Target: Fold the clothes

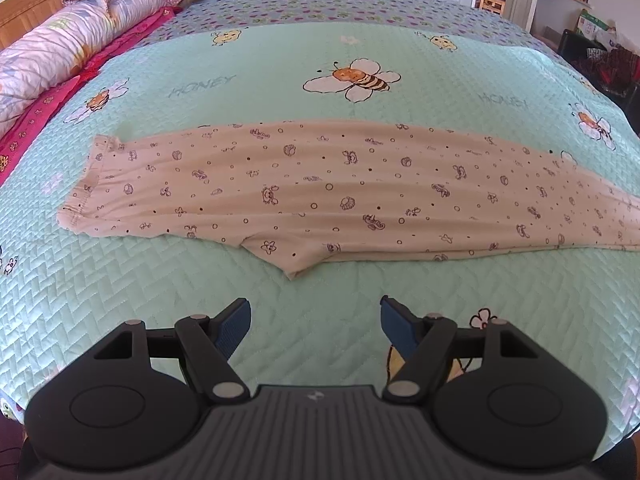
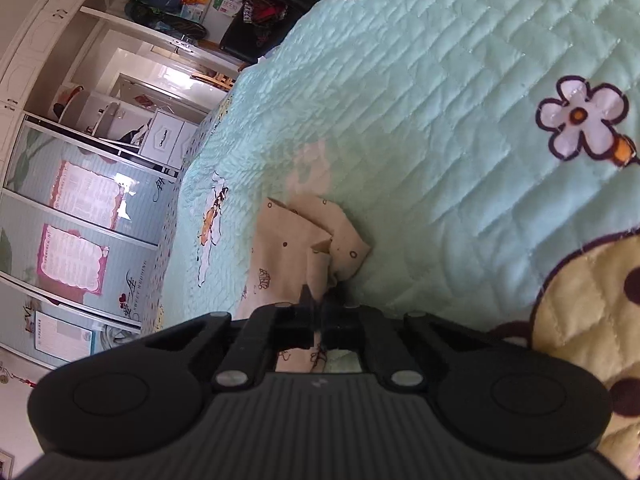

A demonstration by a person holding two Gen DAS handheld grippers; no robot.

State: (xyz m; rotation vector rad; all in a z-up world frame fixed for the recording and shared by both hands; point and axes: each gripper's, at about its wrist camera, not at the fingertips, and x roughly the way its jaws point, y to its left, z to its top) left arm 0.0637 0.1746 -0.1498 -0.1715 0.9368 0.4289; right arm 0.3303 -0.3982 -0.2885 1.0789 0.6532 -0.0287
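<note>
Pants (image 1: 320, 192) lie flat on the bed quilt (image 1: 280, 72), folded lengthwise into one long strip running left to right across the left wrist view. Beige with small dark cartoon prints. Waistband end at left, crotch point sticking out toward the camera at the near edge, leg end running off the right side.

Left hand-held gripper (image 1: 315, 322): jaws spread wide, nothing between the blue pads (image 1: 234, 326). It hangs over bare quilt just short of the pants' near edge, not touching the fabric.

Right hand-held gripper (image 2: 320, 304): jaws pressed together, pinching the pants (image 2: 296, 248) at a crumpled end. Fabric bunches up right ahead of the fingertips, with one layer folded over and a corner lying on the quilt (image 2: 440, 120). The view is rolled sideways, so the bed runs up the frame. Can't tell how many layers are in the pinch.

Other stuff: pillows (image 1: 72, 40) and pink bedding (image 1: 60, 100) at the headboard side, wardrobe (image 2: 80, 208) with sliding doors beyond the bed.
</note>
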